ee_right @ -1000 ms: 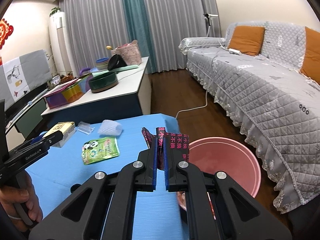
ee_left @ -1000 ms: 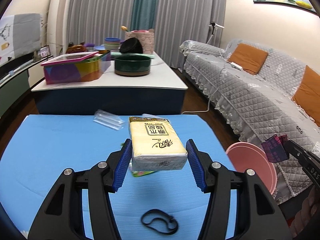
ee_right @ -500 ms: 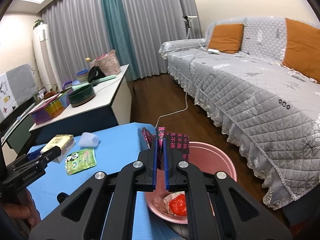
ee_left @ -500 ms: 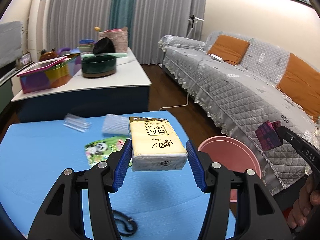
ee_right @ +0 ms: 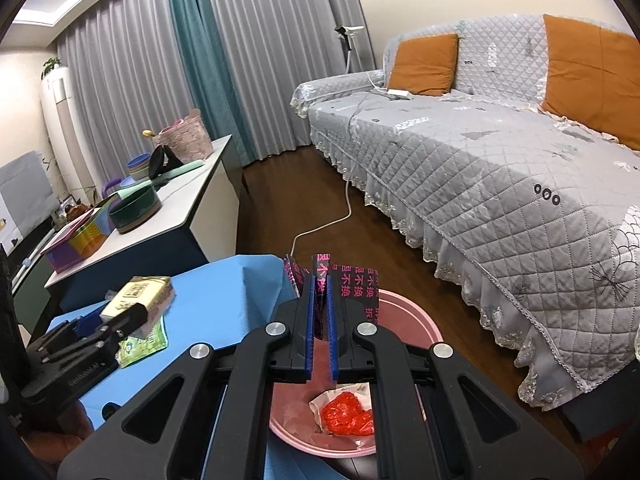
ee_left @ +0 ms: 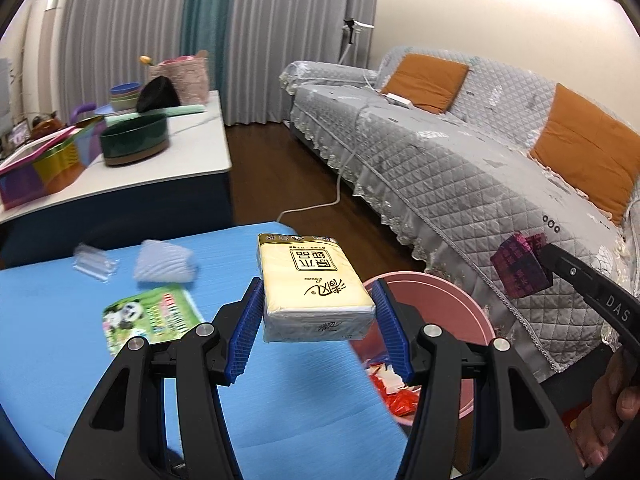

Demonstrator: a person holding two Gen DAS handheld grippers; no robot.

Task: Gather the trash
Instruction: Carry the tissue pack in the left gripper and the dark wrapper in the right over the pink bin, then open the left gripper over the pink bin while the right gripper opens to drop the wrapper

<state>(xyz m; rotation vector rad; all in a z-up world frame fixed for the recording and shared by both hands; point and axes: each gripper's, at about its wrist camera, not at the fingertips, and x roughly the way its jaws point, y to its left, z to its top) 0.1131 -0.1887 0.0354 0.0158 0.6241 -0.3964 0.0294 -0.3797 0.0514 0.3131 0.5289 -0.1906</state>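
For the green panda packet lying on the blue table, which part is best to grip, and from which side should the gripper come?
The green panda packet lies flat on the blue table, so there is no tall side to pinch. Probably best is the right edge, which faces the pink bin and looks slightly raised. Come low from that side, slide one finger under, and close across the thin edge.

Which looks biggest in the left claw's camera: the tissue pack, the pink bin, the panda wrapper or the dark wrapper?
1. Pink bin, though partly hidden.
2. Tissue pack, enlarged by nearness to the camera.
3. Panda wrapper.
4. Dark wrapper.
The last two look close; their different distances make that order unsure.
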